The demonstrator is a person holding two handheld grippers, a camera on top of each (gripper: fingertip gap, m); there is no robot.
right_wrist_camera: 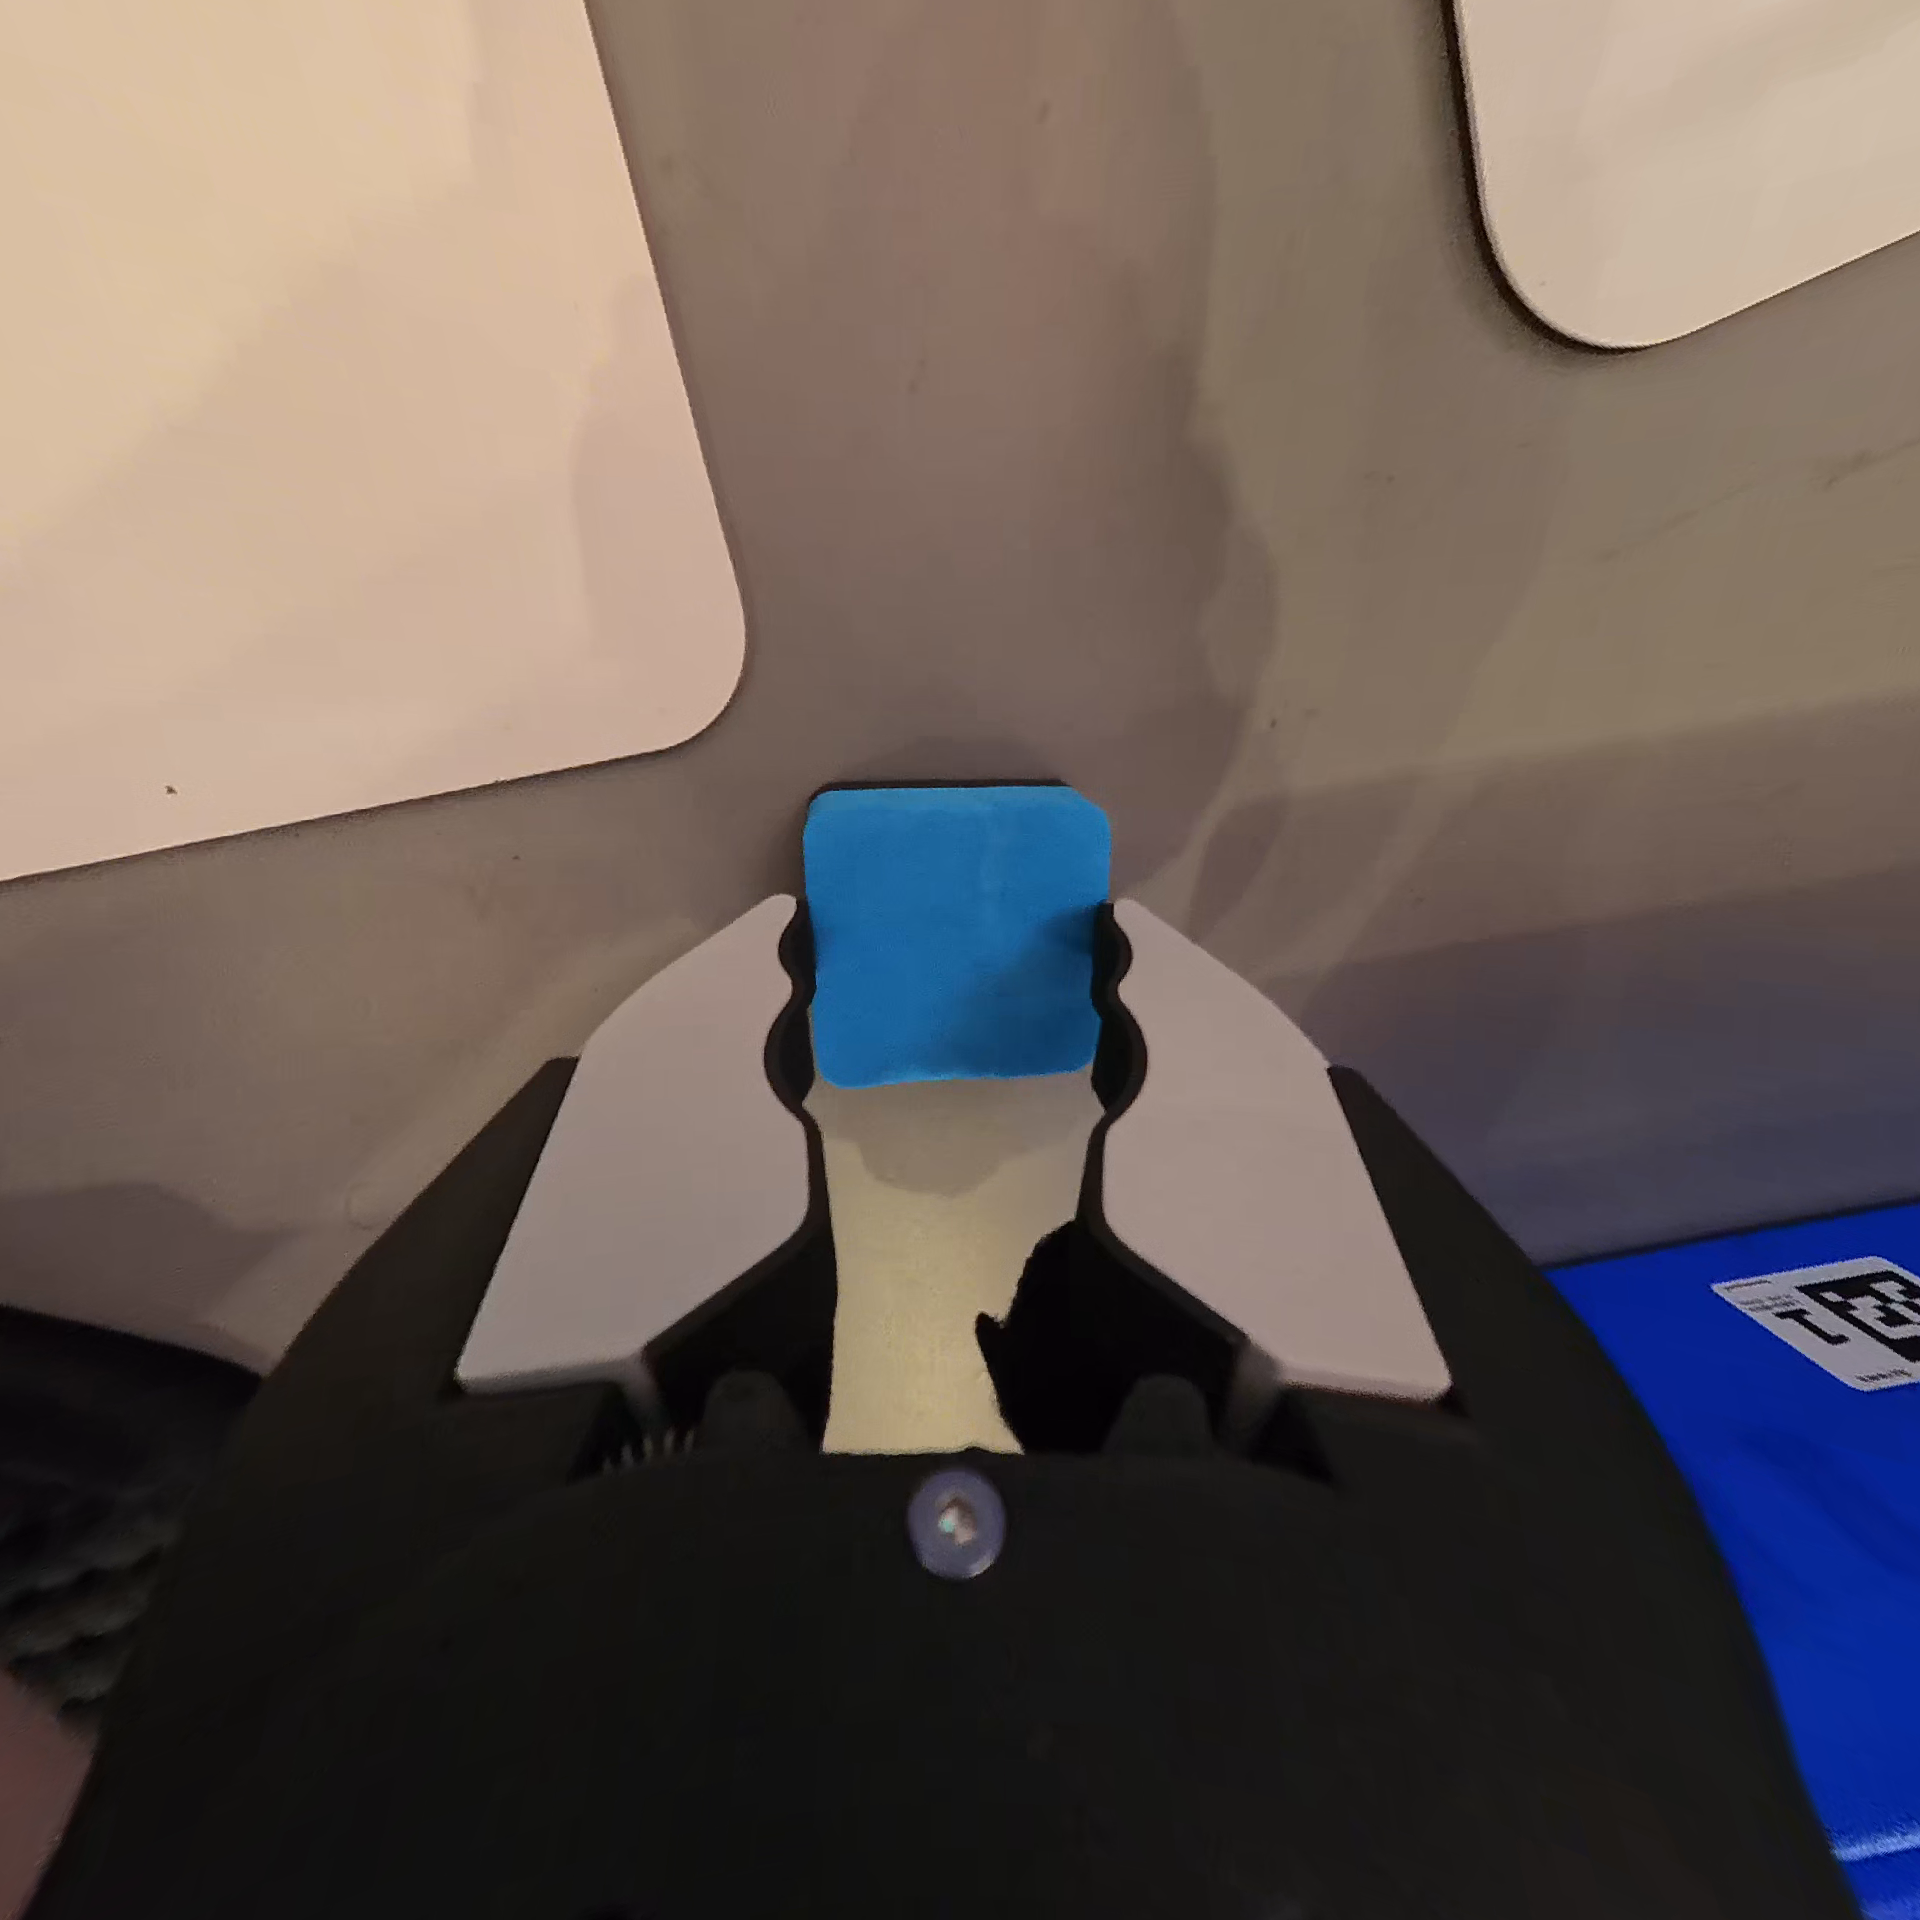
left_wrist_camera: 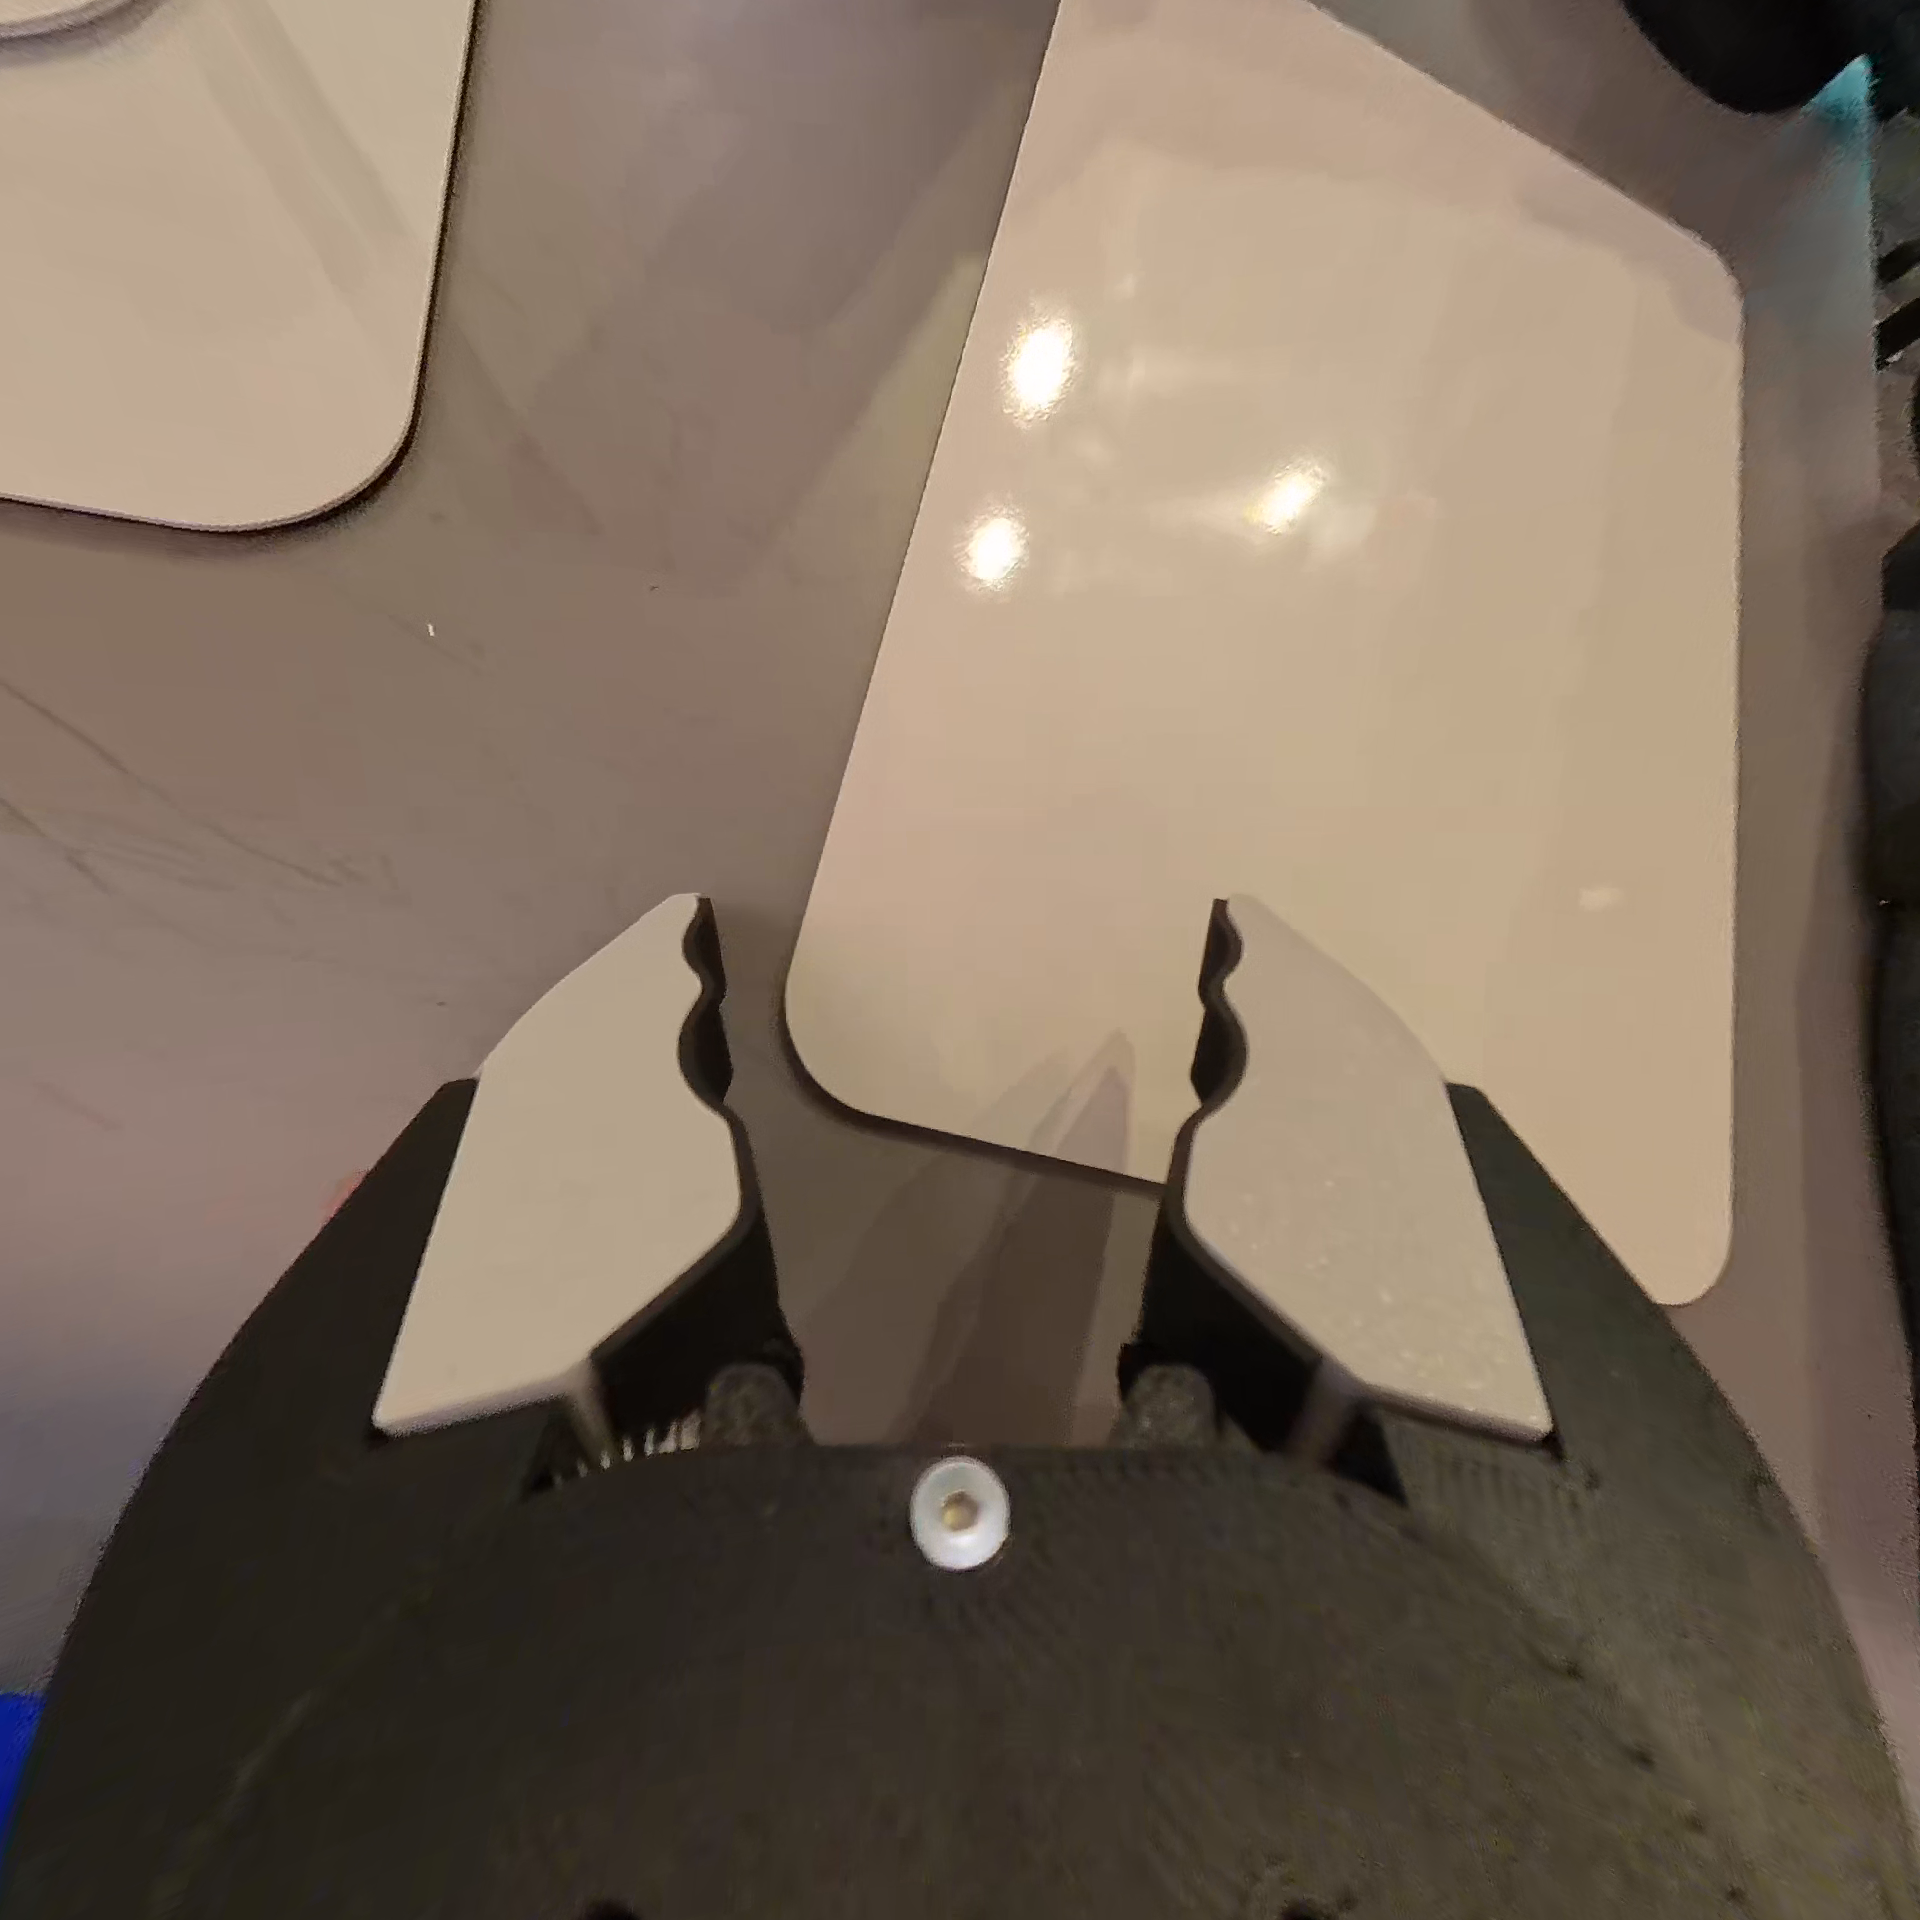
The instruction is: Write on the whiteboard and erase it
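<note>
In the left wrist view, my left gripper (left_wrist_camera: 961,997) is open and empty, hovering over the near left corner of a blank white whiteboard (left_wrist_camera: 1351,675) that lies flat on the grey table (left_wrist_camera: 416,779). In the right wrist view, my right gripper (right_wrist_camera: 951,987) is shut on a blue square eraser (right_wrist_camera: 951,935) with a black underside; both pads press its sides. The eraser is low over the grey table (right_wrist_camera: 1039,468), between two white boards. One white board (right_wrist_camera: 312,416) lies to its left.
A second white board (left_wrist_camera: 208,260) lies at the far left in the left wrist view. Another white board corner (right_wrist_camera: 1714,156) is at the top right in the right wrist view. A blue object with a white sticker (right_wrist_camera: 1787,1455) lies at the right. Dark items (left_wrist_camera: 1891,727) line the right edge. Across from one pair of fingers to the other is roughly 30 cm.
</note>
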